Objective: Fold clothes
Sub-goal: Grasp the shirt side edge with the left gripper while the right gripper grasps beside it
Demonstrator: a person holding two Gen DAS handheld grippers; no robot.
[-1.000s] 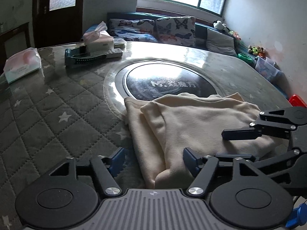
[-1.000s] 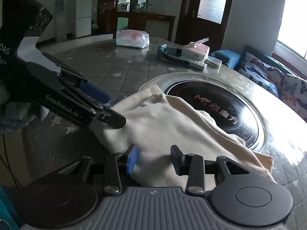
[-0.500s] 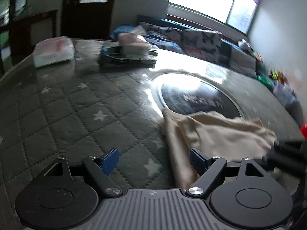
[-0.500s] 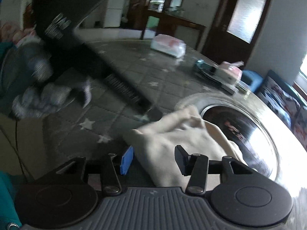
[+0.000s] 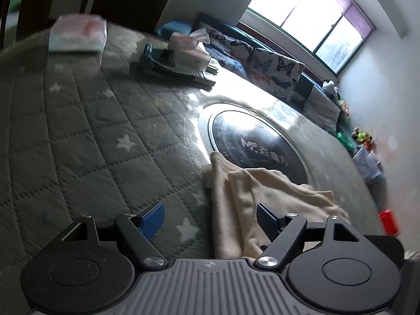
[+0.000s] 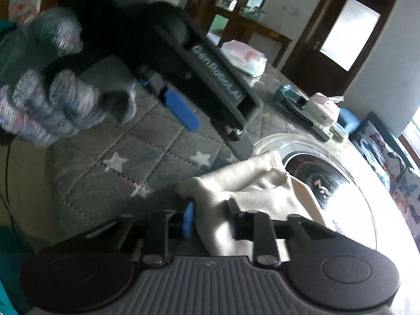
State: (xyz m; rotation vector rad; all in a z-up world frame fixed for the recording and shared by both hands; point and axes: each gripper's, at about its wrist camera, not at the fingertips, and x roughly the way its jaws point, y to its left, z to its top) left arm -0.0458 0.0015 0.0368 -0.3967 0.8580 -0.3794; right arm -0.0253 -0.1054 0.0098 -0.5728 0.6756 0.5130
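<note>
A cream garment [image 5: 265,197] lies bunched on the quilted grey star-patterned table cover, partly over the round dark glass centre. In the right wrist view the same garment [image 6: 252,183] lies between and under the fingers. My left gripper [image 5: 210,218] is open and empty, raised above the table, with the garment's edge under its right finger. My right gripper [image 6: 210,219] is open, its fingers astride a fold of the cloth without pinching it. The left gripper and the gloved hand holding it show in the right wrist view [image 6: 183,110], above the table to the left.
The round dark turntable [image 5: 252,141] sits mid-table. A tissue box [image 5: 189,52] on a dark tray [image 5: 170,71] and a plastic tissue pack [image 5: 77,35] stand at the far side. A sofa with butterfly cushions [image 5: 273,71] is beyond. A red object [image 5: 388,221] is off the right edge.
The left gripper has lifted and swung left away from the garment, tilting as it rose. The right gripper has stayed over the cloth's near fold and its view has tilted.
</note>
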